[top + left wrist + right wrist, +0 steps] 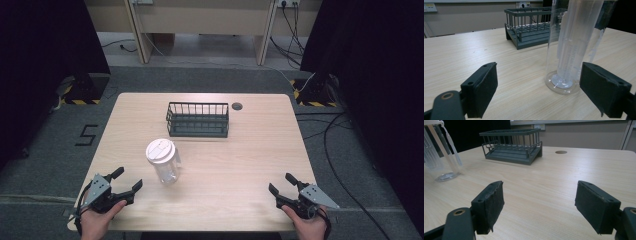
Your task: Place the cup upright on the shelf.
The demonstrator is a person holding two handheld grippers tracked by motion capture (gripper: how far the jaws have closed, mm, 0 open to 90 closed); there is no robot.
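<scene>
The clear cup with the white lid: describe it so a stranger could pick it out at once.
Start at the wooden table and find the dark wire basket near its far edge. Nearer the person and slightly left stands the clear cup, upright, ahead of the left gripper. It is the table's one see-through item, topped by a white lid.

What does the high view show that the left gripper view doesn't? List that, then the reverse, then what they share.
High view, not the left gripper view: the bottle's white lid, the right gripper, both hands, the table's cable hole and the floor.

Left gripper view, not the high view: faint lettering on the bottle's wall and its round base up close.

Both: the clear bottle, the wire basket, the wooden table and the open left gripper.
</scene>
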